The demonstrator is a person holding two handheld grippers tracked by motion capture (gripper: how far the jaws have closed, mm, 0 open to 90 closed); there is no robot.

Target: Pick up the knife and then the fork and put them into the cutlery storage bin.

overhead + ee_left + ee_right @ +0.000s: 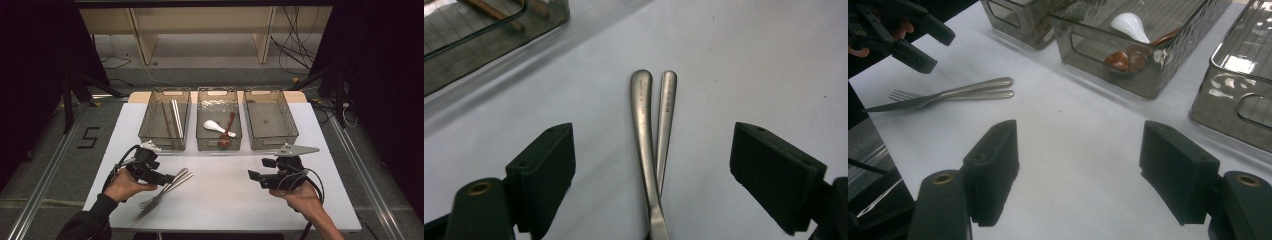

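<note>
Down on the white table (220, 200), the left gripper (170, 178) hangs over two pieces of steel cutlery, its jaws wide apart with nothing between the pads but the two handles lying on the table below. In the left gripper view the handles (651, 135) run side by side, touching low down and splaying slightly at their rounded ends, each well clear of both jaws. From the high view the pair lies slantwise near the table's front left; it is a fork (150, 201) and a knife (175, 184), and in the right gripper view the tines and the blade point towards the table's edge. The right gripper (256, 176) sits well apart at the front right, held in the person's right hand (300, 196), its jaws also spread and empty over bare table. Three clear bins stand in a row at the back: the left bin (165, 120) holds long thin sticks, the middle bin (219, 120) a white spoon (216, 127) and a brown spoon (226, 136), and the right bin (270, 120) looks empty.
</note>
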